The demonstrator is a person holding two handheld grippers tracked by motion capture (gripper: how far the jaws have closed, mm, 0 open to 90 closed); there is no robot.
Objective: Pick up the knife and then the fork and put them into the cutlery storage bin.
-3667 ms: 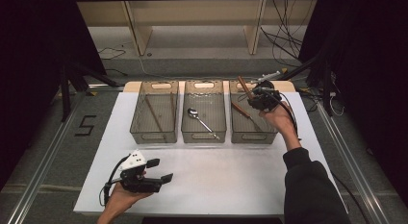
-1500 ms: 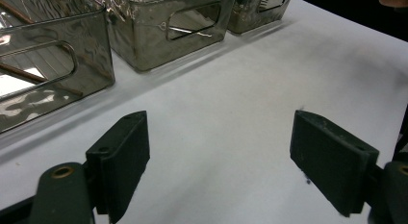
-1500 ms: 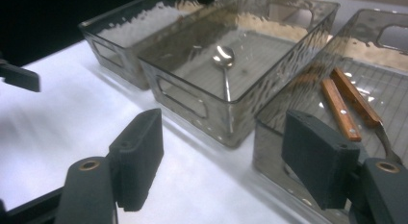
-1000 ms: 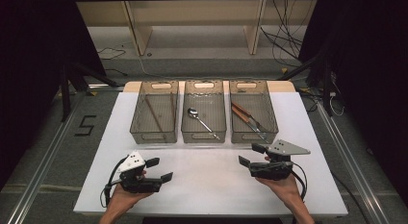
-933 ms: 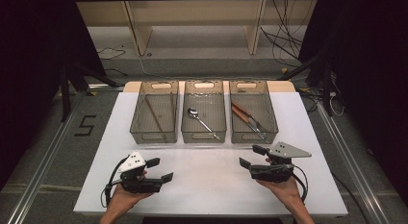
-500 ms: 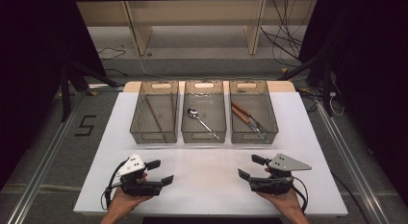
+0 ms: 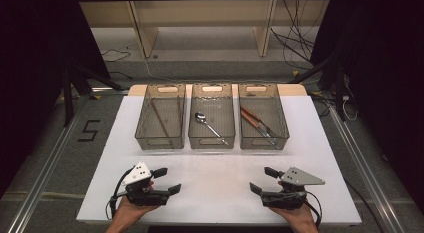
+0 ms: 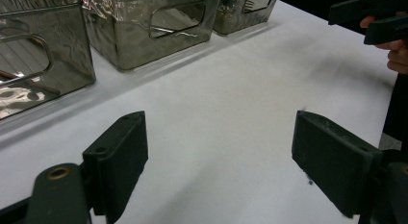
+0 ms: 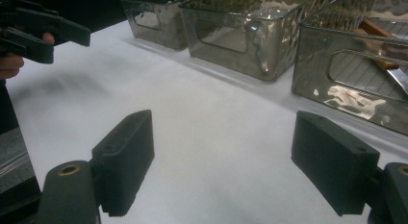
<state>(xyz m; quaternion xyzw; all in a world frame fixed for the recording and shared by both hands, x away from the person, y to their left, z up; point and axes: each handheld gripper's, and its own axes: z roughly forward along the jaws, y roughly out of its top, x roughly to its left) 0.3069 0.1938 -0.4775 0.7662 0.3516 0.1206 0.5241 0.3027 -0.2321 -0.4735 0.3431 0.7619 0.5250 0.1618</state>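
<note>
Both grippers rest at the near edge of the white table (image 7: 220, 193) with nothing between their jaws: the left gripper (image 7: 164, 181) stands spread wide, and the right gripper (image 7: 262, 180) has just been opening and is spread as well. The three clear bins lie ahead of both, well apart from the jaws. The right bin (image 7: 263, 117), holding wooden-handled cutlery (image 7: 255, 120) with its long axis running away toward the far side, lies nearer the right gripper.

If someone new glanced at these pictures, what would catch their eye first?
Three clear bins stand in a row at the far side of the white table: chopsticks left, a spoon middle, a knife right. Near the front edge, the left gripper and right gripper rest open and empty.
</note>
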